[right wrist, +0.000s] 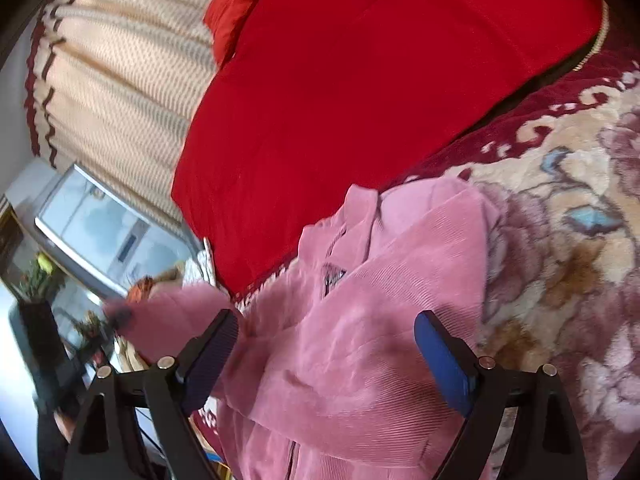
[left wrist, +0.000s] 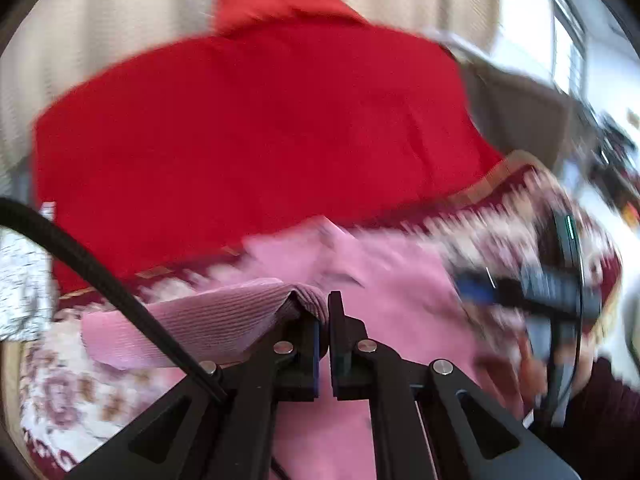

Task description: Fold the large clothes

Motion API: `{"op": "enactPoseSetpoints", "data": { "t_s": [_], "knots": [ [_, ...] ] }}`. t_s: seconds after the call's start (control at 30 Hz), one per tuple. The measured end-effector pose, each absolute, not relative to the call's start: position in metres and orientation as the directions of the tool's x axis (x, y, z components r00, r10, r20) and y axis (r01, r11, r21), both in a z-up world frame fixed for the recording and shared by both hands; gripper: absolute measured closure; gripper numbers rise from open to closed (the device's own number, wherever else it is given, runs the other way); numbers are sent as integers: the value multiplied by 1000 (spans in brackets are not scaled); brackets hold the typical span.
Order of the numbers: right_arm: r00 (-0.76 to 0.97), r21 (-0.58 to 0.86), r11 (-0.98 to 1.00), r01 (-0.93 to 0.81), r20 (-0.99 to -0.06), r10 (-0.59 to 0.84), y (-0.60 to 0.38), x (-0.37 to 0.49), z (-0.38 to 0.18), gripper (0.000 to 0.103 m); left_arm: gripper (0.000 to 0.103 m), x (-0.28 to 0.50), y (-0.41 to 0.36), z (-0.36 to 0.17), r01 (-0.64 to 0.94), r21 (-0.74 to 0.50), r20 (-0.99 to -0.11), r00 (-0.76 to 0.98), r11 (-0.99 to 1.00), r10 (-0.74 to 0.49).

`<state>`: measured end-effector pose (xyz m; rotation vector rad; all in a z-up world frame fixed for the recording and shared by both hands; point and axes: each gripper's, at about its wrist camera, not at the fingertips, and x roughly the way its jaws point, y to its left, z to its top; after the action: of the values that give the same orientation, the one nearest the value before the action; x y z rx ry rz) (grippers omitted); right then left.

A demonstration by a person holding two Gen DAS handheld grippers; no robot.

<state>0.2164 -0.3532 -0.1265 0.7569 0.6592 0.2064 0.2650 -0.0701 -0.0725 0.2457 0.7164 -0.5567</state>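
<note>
A pink ribbed jacket (right wrist: 360,360) lies on a floral blanket (right wrist: 568,264), collar toward the red quilt. My left gripper (left wrist: 324,312) is shut on a folded edge of the jacket (left wrist: 224,320), and the cloth drapes to the left of its fingers. The left wrist view is blurred by motion. In the right wrist view a pink sleeve (right wrist: 180,316) is lifted at the left. My right gripper (right wrist: 324,320) hovers over the jacket's chest, open, with nothing pinched between its pads. It also shows, blurred, as the right gripper (left wrist: 560,280) in the left wrist view.
A red quilt (right wrist: 360,100) covers the bed beyond the jacket, with a red pillow (right wrist: 236,4) behind it. A cream curtain (right wrist: 120,80) hangs at the back. A screen (right wrist: 104,224) and plants (right wrist: 40,276) stand off the bed's left side.
</note>
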Motion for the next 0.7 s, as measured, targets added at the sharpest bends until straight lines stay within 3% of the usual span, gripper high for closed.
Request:
{"op": "enactPoseSetpoints", "data": {
  "t_s": [0.13, 0.27, 0.33, 0.4, 0.43, 0.6, 0.7],
  "knots": [
    [794, 726, 684, 79, -461, 397, -368, 211, -126, 11, 94, 260, -88, -136, 577, -42, -784, 487, 816, -385],
    [784, 735, 674, 76, -462, 414, -374, 210, -126, 11, 89, 258, -56, -150, 510, -200, -778, 437, 836, -452],
    [779, 730, 680, 69, -465, 420, -373, 212, -125, 11, 75, 254, -34, -141, 492, -272, -741, 441, 827, -506],
    [769, 724, 688, 52, -469, 435, -368, 214, -124, 11, 40, 245, -19, -130, 483, -302, -704, 468, 822, -533],
    [762, 719, 694, 42, -472, 443, -364, 215, -124, 11, 35, 240, -9, -124, 470, -302, -680, 504, 830, -533],
    [731, 675, 737, 19, -512, 450, -343, 219, -127, 11, 23, 236, 41, -116, 365, -400, -603, 586, 841, -541],
    [687, 639, 767, 62, -584, 431, -338, 226, -139, 11, 23, 250, 59, -136, 229, -480, -646, 561, 847, -518]
  ]
}}
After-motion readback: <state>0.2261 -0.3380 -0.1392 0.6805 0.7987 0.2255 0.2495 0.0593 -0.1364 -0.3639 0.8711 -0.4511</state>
